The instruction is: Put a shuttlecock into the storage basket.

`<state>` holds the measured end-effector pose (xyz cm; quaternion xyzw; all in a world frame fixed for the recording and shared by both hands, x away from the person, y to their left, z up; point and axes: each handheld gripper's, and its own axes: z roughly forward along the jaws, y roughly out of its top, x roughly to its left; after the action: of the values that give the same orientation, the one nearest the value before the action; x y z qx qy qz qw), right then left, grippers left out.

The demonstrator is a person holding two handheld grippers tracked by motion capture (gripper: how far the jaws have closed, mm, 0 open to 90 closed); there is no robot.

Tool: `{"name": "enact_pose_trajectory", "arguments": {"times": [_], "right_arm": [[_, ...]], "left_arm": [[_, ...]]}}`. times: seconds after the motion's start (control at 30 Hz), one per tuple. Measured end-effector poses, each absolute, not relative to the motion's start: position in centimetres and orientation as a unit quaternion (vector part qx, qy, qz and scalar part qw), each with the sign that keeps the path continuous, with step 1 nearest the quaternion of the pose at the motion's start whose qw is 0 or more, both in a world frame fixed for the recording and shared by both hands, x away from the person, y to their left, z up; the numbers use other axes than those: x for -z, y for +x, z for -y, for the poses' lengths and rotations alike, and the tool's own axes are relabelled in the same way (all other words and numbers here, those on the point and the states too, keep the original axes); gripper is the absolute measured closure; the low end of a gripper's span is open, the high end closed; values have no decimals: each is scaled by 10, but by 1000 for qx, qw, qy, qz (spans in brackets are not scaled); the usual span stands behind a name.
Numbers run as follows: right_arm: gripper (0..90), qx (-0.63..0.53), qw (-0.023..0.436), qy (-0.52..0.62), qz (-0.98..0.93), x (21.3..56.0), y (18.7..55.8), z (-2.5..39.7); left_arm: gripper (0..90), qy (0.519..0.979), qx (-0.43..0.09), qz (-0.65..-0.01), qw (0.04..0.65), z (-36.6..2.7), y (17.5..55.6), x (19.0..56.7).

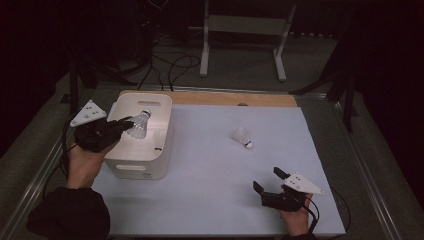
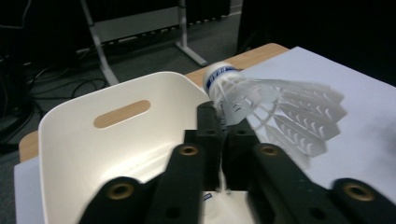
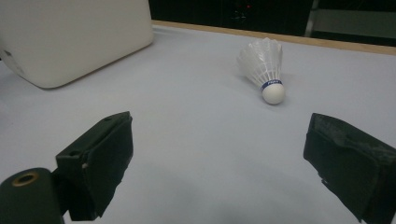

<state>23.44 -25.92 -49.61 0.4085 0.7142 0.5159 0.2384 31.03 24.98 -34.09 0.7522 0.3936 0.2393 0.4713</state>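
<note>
place: a dim lab or recording room
floor: grey carpet with loose black cables (image 1: pixel 165 62)
beyond the far edge: white metal stand frame (image 1: pixel 245 30)
work surface: wooden table (image 1: pixel 225 97) under a pale sheet, metal-railed sides

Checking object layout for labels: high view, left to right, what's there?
Left tool gripping a shuttlecock over the white bin → loose shuttlecock lying on the sheet → right tool, open.

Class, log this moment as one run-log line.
left gripper: shut on held shuttlecock, over white bin | right gripper: open, above mat | second shuttlecock: lying on mat
</note>
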Motion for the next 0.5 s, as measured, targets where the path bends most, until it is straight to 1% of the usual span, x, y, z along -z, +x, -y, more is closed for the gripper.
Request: {"name": "enact_pose_trajectory", "arguments": {"times": [0.03,0.07,0.13,0.17,0.27,0.33,0.43,0.5], "right_arm": [[81,-516,238,409,-714,496,234,259],[81,-515,238,409,-715,496,234,259],[81,-515,238,409,-715,496,234,259],[81,-516,237,407,-715,496,234,259],[81,-516,238,409,-714,496,234,259],[81,-517,237,407,-715,496,234,259],[81,-515,238,409,-715,496,234,259],[81,-515,238,409,-715,496,234,259]], "left_arm": [[739,748,-239,-401,471,-250,311,341],[603,744,-241,-408,471,-250,312,341],[358,735,-268,-421,459,-247,311,340],[278,731,-269,-425,460,-246,311,340],[156,725,-273,-434,461,-246,312,339],[145,724,-272,-432,463,-245,312,340],[83,723,-270,-432,466,-243,313,340],[74,722,-271,-430,469,-242,314,340]]}}
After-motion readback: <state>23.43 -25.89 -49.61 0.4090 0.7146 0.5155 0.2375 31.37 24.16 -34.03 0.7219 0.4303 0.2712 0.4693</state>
